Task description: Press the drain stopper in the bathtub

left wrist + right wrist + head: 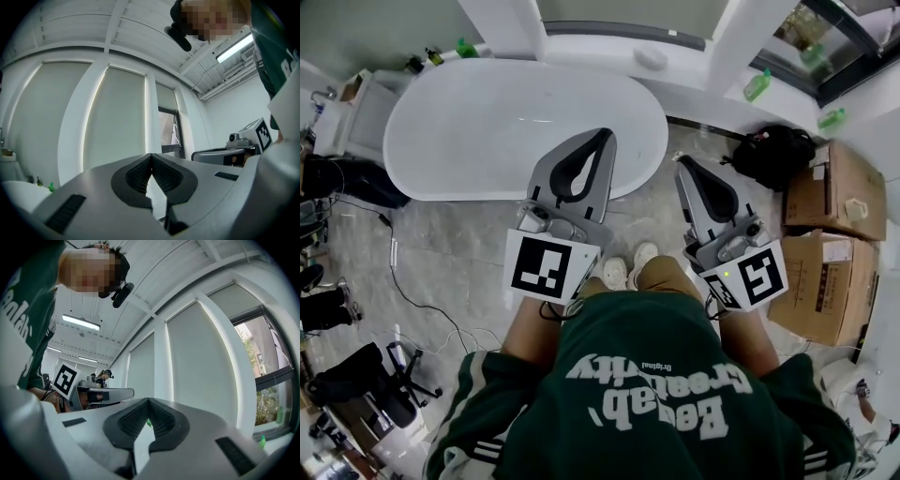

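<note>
Glossy smooth bathtub (478, 127), polished veined floor (459, 253), matt cardboard boxes (839, 192)

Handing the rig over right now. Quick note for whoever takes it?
Left gripper: shut, empty, held level, tip over the near rim of the bathtub in the head view.
Right gripper: shut, empty, level, over the floor beside the tub.
Drain stopper: not visible in any view.
Done: person stands at the tub; neither gripper reaches into it.
Left: find the stopper, reach in, press it.
</note>
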